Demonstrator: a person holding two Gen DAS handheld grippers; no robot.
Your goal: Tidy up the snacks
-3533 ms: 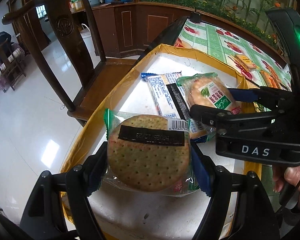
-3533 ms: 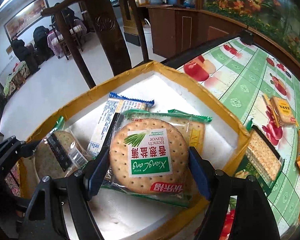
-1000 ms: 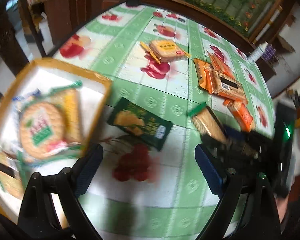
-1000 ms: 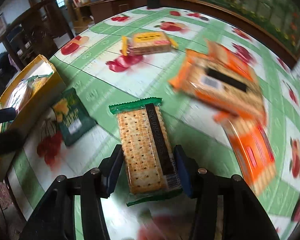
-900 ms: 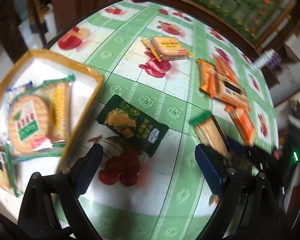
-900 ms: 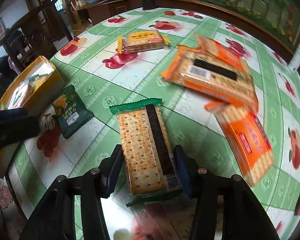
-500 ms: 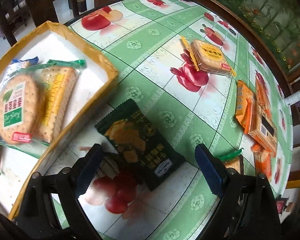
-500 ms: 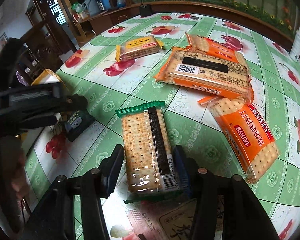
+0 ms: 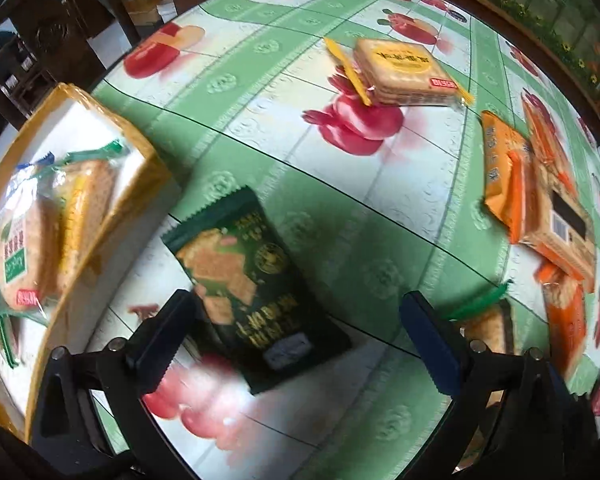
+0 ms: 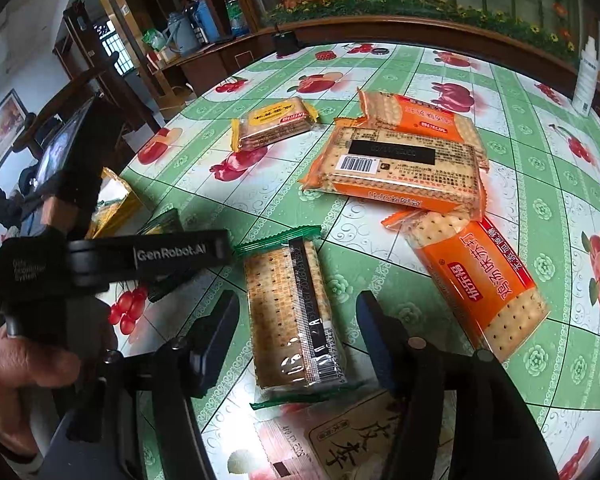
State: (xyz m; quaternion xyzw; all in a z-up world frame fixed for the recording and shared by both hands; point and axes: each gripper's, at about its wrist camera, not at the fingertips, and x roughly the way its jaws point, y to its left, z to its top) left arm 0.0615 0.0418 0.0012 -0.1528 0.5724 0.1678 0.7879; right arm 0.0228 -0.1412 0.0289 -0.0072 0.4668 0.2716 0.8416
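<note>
We spread our left tongs (image 9: 296, 334) wide over the dark green snack packet (image 9: 252, 300) lying beside the box (image 9: 100, 216), while our right tongs (image 10: 296, 332), half open, straddle the clear cracker pack (image 10: 292, 316) on the bench (image 10: 540, 168), both jaws just opening, gripping nothing yet.

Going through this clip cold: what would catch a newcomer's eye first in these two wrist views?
Probably the pile of orange cracker packs on the green fruit-print tablecloth. Next, each gripper poised over a packet lying on the cloth: the right gripper straddles a green-edged cracker packet without touching it, and the left gripper, wide open, hangs over a dark green snack packet beside the yellow-rimmed box already holding biscuits.
</note>
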